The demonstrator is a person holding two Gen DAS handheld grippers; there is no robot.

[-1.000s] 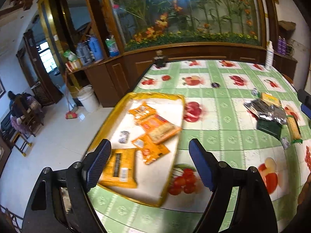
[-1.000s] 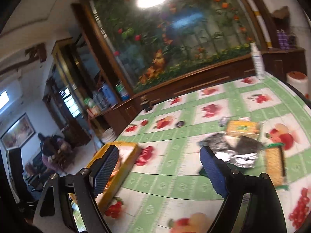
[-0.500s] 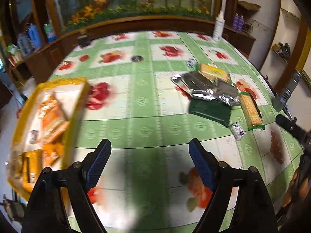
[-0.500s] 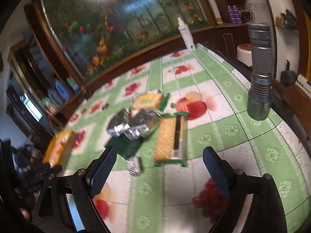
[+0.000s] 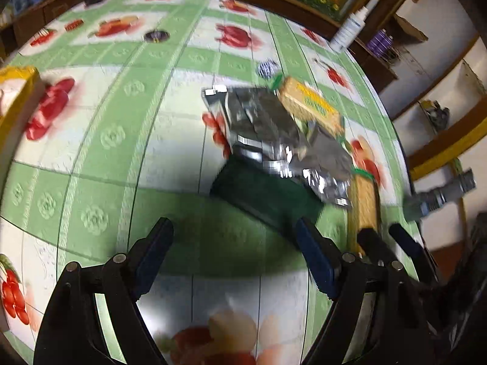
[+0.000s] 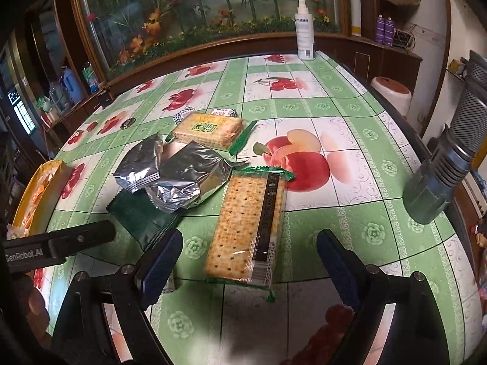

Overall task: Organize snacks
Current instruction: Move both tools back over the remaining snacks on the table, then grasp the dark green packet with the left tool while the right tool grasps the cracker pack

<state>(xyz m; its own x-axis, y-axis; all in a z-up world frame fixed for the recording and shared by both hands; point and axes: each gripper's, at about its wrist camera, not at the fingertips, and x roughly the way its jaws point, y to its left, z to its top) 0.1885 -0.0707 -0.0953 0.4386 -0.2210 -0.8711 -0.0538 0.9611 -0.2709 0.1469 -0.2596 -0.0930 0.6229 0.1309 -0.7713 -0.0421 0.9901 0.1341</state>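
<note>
A heap of snacks lies on the green fruit-print tablecloth: two silver foil packets [image 6: 188, 179], a dark green packet [image 6: 140, 216] under them, a yellow-labelled cracker pack [image 6: 210, 127] behind, and a long cracker pack [image 6: 249, 225] in front. My right gripper [image 6: 251, 264] is open and hovers over the near end of the long cracker pack, its pads well clear of it. My left gripper [image 5: 234, 243] is open above bare cloth just before the dark green packet [image 5: 268, 194]. The silver packets [image 5: 264, 121] lie beyond it. The right gripper's fingers [image 5: 369, 240] show at its right.
A yellow tray [image 6: 36, 188] holding orange snack packets sits at the table's left edge. A white spray bottle [image 6: 304, 30] stands at the far edge. A grey flashlight-like tube [image 6: 441, 176] hangs at the right edge. Small wrapped sweets [image 6: 182, 114] lie behind the crackers.
Both views swung down and away from the yellow tray and the far wall onto the snack heap. Both grippers came lower and closer to the packets, with their jaws still wide.
</note>
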